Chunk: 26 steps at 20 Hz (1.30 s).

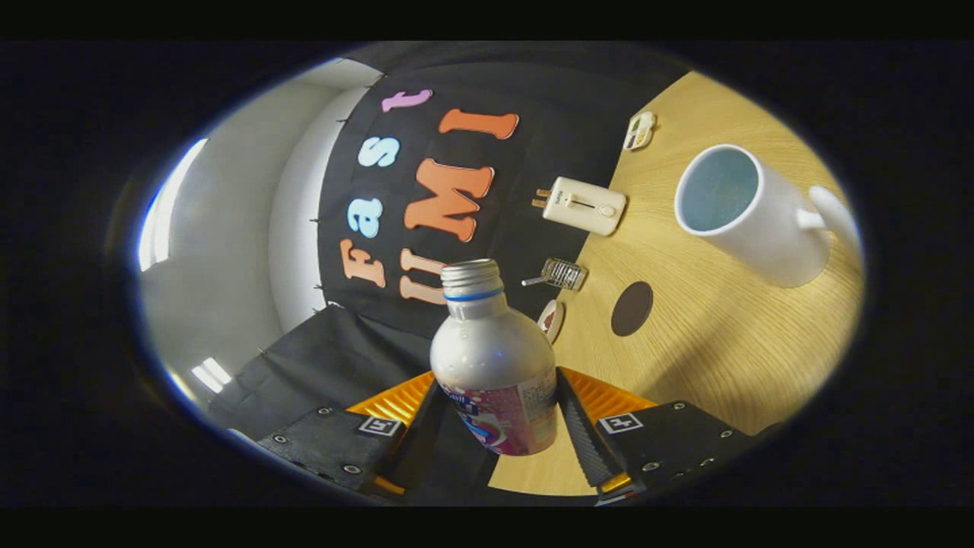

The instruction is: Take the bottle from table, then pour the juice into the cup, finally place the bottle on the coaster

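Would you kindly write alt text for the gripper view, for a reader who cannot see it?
The gripper is shut on an uncapped bottle, lifted and tilted over a wooden table. Beyond the fingers lie a dark round coaster and a white mug, empty; farther back sit a cream plug-in device and small items.

Demo booth, cloth wall (426, 320), wood table (708, 358)

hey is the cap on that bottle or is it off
Off. The bottle, held between the gripper jaws, ends in bare screw threads and an open mouth, with no cap over them.
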Motion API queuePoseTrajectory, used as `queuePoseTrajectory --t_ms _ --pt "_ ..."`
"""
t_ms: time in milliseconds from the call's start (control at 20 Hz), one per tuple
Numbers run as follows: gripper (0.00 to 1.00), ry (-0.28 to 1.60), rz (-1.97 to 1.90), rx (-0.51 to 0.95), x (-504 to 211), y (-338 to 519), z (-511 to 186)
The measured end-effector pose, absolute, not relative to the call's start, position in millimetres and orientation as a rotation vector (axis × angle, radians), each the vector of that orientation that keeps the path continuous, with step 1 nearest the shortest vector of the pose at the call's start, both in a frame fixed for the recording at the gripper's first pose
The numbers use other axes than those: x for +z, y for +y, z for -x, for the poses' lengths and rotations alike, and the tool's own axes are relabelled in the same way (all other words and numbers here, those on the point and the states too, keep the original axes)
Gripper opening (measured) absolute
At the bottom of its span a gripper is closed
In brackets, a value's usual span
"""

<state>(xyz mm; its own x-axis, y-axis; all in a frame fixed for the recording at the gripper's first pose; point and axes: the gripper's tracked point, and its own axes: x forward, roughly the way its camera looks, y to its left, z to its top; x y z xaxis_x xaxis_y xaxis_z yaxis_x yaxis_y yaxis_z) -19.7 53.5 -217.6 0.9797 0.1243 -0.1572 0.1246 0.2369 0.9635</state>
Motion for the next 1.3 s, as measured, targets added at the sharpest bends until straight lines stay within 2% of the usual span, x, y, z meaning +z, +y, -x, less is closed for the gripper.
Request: queuePoseTrajectory --t_ms 1300 --pt "0.79 0.098 -1.836 0.005 -217.4 4.7 23.6"
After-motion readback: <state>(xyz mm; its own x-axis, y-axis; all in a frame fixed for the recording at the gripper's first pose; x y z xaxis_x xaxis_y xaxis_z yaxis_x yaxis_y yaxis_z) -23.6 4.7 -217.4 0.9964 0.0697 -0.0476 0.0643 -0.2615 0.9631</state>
